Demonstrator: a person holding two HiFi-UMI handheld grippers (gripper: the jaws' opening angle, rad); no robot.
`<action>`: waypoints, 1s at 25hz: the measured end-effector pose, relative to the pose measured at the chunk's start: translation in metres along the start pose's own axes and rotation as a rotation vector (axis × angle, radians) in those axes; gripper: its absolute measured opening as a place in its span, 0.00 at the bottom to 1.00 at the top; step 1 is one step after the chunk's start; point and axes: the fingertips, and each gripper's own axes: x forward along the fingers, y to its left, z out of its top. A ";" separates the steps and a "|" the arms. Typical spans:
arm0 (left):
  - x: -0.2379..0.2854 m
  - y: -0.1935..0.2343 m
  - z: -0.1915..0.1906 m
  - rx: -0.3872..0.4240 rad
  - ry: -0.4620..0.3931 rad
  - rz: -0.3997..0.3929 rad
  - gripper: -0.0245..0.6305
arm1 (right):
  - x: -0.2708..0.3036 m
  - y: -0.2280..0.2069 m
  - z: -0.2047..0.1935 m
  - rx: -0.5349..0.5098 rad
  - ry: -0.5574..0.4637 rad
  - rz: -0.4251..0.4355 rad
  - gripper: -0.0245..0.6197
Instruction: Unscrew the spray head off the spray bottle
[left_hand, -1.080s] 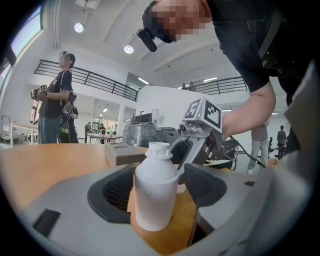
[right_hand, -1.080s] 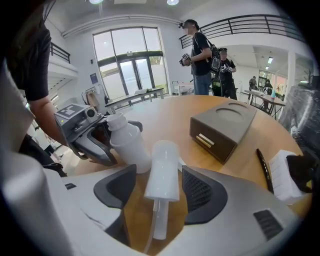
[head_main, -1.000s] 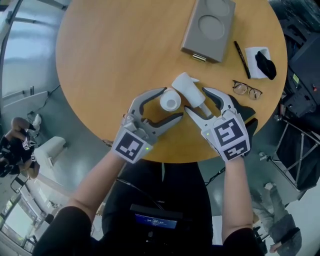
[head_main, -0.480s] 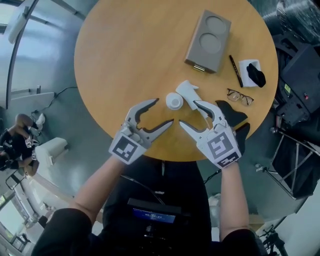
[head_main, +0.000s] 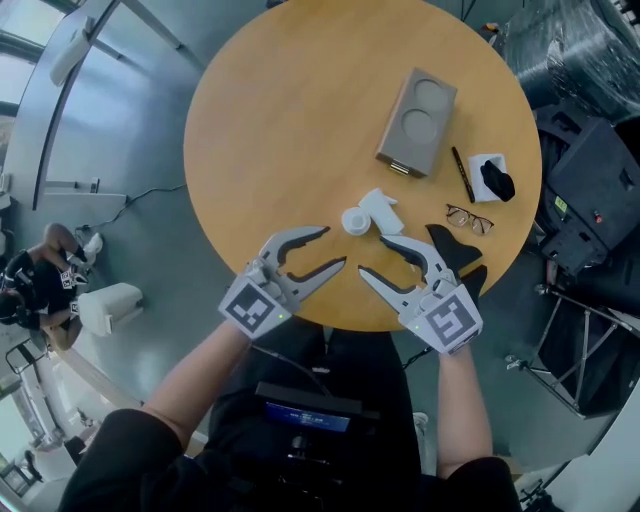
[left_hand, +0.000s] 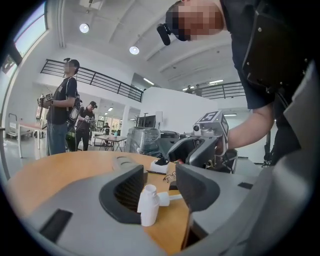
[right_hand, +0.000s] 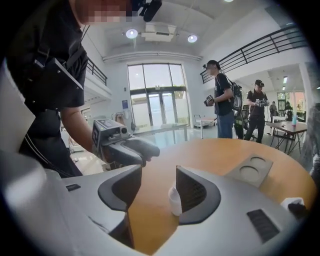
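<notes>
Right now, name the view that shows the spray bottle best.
Left gripper view: spray bottle stands whole, neck open. Head view shows only its small top; right gripper view, a sliver beside a jaw.

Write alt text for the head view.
The left gripper and right gripper hover open and empty over the near edge of a round wooden table, jaws having just closed partway. Beyond them sit a white spray bottle and its detached spray head.

Bottle half hidden
One jaw covers half the white bottle (right_hand: 174, 201); the small dark lump (head_main: 497, 182) beside the pen (head_main: 462, 175) is perhaps cloth.
</notes>
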 end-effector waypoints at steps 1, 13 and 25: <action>-0.005 0.000 0.008 -0.014 -0.007 0.000 0.38 | -0.005 0.004 0.009 0.005 -0.021 0.011 0.40; -0.044 -0.052 0.133 -0.079 -0.048 -0.066 0.18 | -0.074 0.066 0.132 0.085 -0.302 0.078 0.25; -0.070 -0.066 0.201 0.025 -0.081 -0.062 0.05 | -0.114 0.095 0.190 0.060 -0.421 0.091 0.05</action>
